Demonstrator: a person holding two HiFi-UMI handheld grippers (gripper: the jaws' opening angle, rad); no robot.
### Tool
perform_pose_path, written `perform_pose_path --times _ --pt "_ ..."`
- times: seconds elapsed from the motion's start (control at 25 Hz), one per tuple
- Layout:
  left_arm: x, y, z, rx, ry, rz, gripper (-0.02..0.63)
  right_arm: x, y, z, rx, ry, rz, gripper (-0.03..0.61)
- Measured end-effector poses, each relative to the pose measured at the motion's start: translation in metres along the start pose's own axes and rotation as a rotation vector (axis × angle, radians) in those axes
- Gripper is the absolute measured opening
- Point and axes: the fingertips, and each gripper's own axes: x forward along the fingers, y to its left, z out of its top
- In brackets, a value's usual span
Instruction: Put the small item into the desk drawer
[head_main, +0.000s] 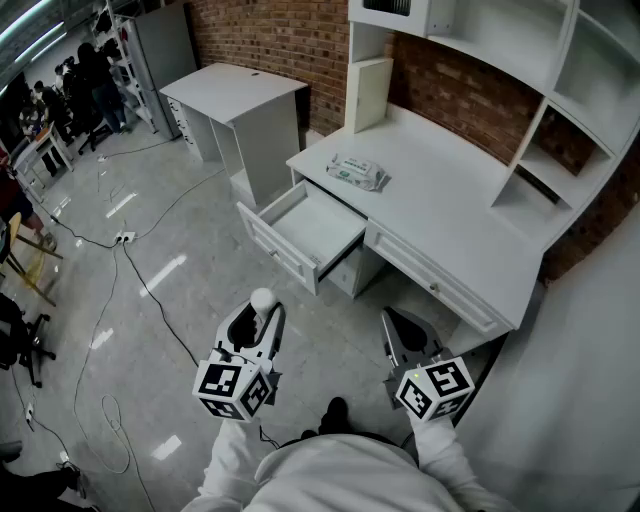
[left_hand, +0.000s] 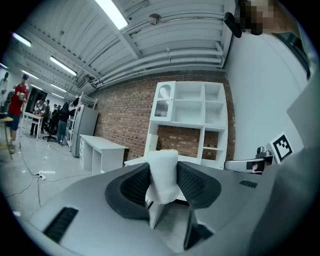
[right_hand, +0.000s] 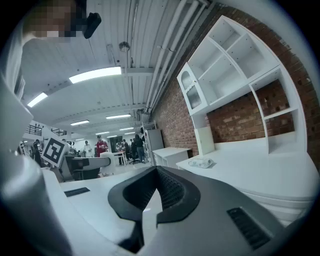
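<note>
My left gripper (head_main: 257, 322) is shut on a small white cloth-like roll (head_main: 262, 298), held over the floor in front of the desk. In the left gripper view the roll (left_hand: 163, 175) stands upright between the two dark pads (left_hand: 135, 186) and sticks out above them. The desk drawer (head_main: 312, 228) is pulled out and looks empty. It lies ahead of the left gripper, well apart from it. My right gripper (head_main: 398, 335) hangs to the right near the desk's front edge. Its jaws (right_hand: 156, 172) are shut with nothing in them.
A wipes packet (head_main: 358, 172) lies on the white desk top (head_main: 450, 200) behind the drawer. A shelf unit (head_main: 560, 90) rises at the desk's back. A second white desk (head_main: 235, 100) stands to the left. Cables (head_main: 130, 270) run across the floor, and people stand far left.
</note>
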Motion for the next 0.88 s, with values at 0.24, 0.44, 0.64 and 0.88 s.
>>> perform_pose_path --times 0.24,0.44,0.64,0.88 --pt "0.018 0.0 -0.001 -0.003 0.003 -0.004 0.178 0.012 -0.007 0.001 -0.003 0.009 0.032 0.026" --pt "0.034 0.002 0.0 -0.003 0.0 0.005 0.178 0.021 -0.021 0.007 0.043 -0.013 0.045 0.028" --pt "0.049 0.005 0.006 0.01 -0.002 0.019 0.178 0.027 -0.032 0.016 0.037 -0.024 0.045 0.028" --pt "0.059 0.003 0.007 0.031 0.015 0.032 0.178 0.028 -0.04 0.009 0.056 -0.006 0.046 0.028"
